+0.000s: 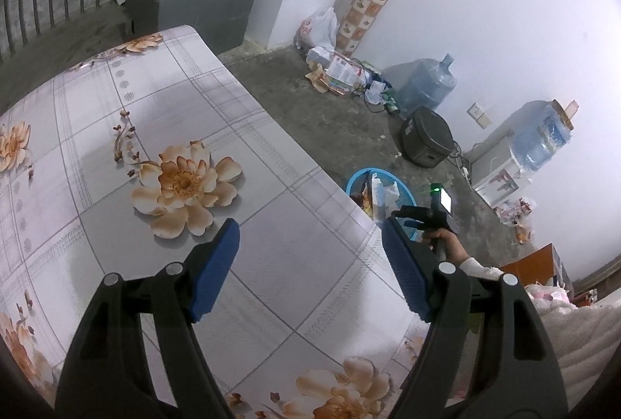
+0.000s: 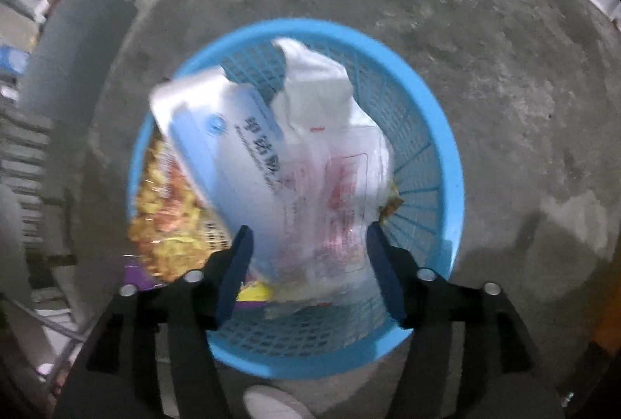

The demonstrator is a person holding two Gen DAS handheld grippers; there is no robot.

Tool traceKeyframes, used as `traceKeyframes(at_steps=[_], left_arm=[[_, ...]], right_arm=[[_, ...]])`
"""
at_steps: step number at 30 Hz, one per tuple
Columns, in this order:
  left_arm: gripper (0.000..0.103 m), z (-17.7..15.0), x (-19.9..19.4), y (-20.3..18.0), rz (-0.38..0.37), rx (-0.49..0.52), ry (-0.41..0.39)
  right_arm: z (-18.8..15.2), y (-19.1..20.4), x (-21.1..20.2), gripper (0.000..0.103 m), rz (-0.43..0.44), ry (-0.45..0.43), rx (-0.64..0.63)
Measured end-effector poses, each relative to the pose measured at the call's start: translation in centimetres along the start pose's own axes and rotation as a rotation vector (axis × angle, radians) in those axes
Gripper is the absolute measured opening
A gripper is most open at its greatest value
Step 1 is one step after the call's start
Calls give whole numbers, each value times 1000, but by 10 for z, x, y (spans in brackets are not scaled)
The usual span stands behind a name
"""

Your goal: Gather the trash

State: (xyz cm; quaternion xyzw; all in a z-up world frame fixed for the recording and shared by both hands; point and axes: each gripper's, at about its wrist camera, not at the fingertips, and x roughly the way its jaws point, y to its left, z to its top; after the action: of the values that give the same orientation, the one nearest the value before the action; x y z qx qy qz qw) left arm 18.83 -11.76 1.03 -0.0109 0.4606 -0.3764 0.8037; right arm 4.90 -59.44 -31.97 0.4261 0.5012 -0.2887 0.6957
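Observation:
A blue plastic basket (image 2: 438, 147) stands on the concrete floor and holds trash: a white and blue packet (image 2: 229, 147), a clear plastic bag with red print (image 2: 341, 182), and a yellow-orange snack wrapper (image 2: 167, 225). My right gripper (image 2: 308, 236) hangs open just above the basket, its blue pads either side of the packet and bag, which look blurred. My left gripper (image 1: 310, 236) is open and empty above the floral tablecloth (image 1: 116, 101). The basket also shows in the left wrist view (image 1: 359, 178), beside the table's right edge, with the right gripper over it.
A dark rice cooker (image 1: 427, 137) and two water jugs (image 1: 425, 85) stand on the floor near the wall. A pile of bags and packaging (image 1: 337, 70) lies in the corner. A grey cabinet (image 1: 194, 7) with bottles stands behind the table. A shoe tip (image 2: 268, 401) shows below the basket.

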Motion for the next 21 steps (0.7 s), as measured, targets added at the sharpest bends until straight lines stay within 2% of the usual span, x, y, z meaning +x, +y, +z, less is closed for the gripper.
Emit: traceKeyframes(at_steps=[2, 5, 8, 12, 17, 21], left_arm=[[71, -2, -5, -3, -9, 1, -13], [71, -5, -13, -8, -5, 13, -29], [71, -10, -24, -12, 11, 36, -55], [73, -15, -39, -16, 29, 40, -88], [80, -21, -63, -24, 39, 38, -145], [87, -32, -86, -31, 113, 4, -228]], right_arm=[[-7, -5, -13, 67, 19, -18, 17], [19, -1, -9, 69, 48, -39, 54], [18, -3, -24, 69, 79, -92, 79], [-2, 11, -72, 69, 145, -216, 65], [-41, 40, -144, 73, 151, -381, -57], [-80, 66, -207, 79, 185, -500, -149]])
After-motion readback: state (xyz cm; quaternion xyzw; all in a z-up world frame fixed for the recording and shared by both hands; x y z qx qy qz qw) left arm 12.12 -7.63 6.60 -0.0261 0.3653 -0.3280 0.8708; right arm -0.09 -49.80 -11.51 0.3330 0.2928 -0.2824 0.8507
